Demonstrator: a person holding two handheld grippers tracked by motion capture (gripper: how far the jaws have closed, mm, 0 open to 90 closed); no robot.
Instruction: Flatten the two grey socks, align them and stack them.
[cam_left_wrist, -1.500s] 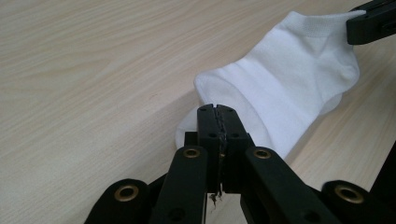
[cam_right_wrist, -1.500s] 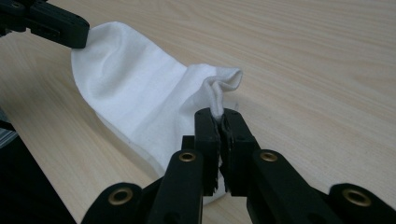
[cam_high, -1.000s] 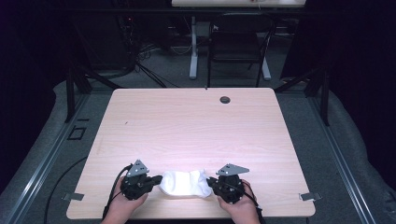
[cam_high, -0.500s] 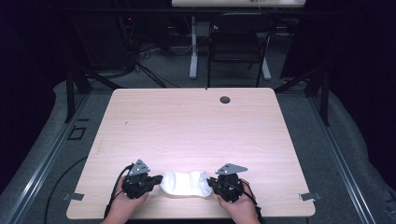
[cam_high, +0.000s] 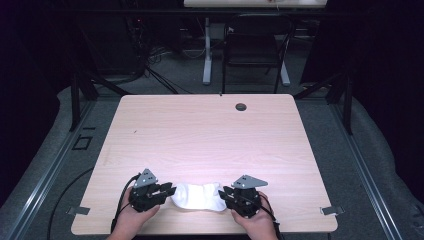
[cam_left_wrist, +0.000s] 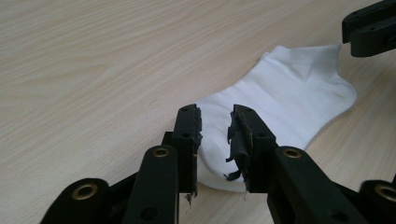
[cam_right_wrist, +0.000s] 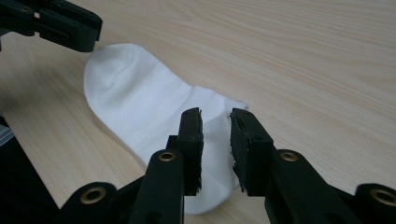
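A white ankle sock (cam_high: 200, 196) lies flat on the wooden table (cam_high: 210, 135) near its front edge. My left gripper (cam_high: 170, 190) is at the sock's left end and my right gripper (cam_high: 224, 192) at its right end. Both have just been opening their jaws. In the left gripper view the left gripper (cam_left_wrist: 215, 126) stands open over the sock (cam_left_wrist: 289, 93), its pads clear of the cloth, with the right gripper (cam_left_wrist: 369, 28) at the far end. In the right gripper view the right gripper (cam_right_wrist: 215, 126) is open over the sock (cam_right_wrist: 140, 98), and the left gripper (cam_right_wrist: 70, 28) is beyond.
A small black round cap (cam_high: 241, 106) sits in the tabletop near the far edge. A dark chair (cam_high: 255, 45) and cables stand on the floor behind the table. Bare wood stretches from the sock to the far edge.
Both grippers' jaws have parted and let go of the sock's ends. The sock now rests flat on the table. Neither hand has shifted noticeably.
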